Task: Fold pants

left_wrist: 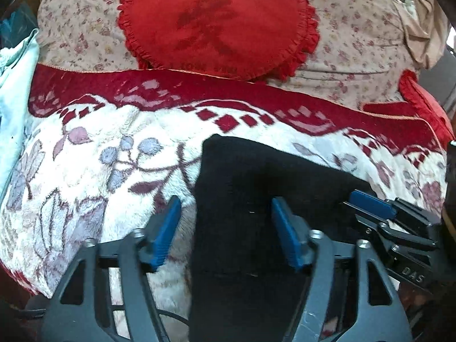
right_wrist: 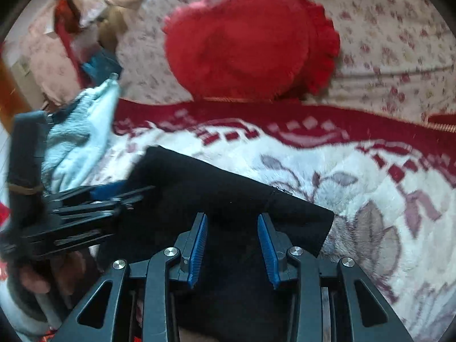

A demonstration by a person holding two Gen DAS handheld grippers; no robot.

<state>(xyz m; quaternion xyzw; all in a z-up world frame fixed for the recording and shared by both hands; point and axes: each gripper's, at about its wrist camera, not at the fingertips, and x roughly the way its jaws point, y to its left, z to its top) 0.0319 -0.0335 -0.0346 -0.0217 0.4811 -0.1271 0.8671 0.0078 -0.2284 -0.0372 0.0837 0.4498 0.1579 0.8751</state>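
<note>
The black pants [left_wrist: 242, 176] lie folded in a thick strip on the fleece blanket [left_wrist: 99, 148]. My left gripper [left_wrist: 225, 201] hovers over their left edge. It is open, one finger over the blanket and the other over the black cloth. In the right wrist view the pants [right_wrist: 213, 188] run from the upper left to a squared end at the right. My right gripper [right_wrist: 232, 216] stands open above them, with dark fabric below the gap and nothing pinched. Each gripper shows in the other's view: the right gripper [left_wrist: 370, 208] at the pants' right side, the left gripper [right_wrist: 114, 193] at their left.
A red heart-shaped cushion [left_wrist: 216, 22] rests behind the blanket on a flowered sheet [left_wrist: 356, 28]. A pale blue cloth [right_wrist: 79, 134] is bunched at the left. A hand [right_wrist: 34, 279] holds the left gripper's handle. The blanket [right_wrist: 356, 176] spreads to the right.
</note>
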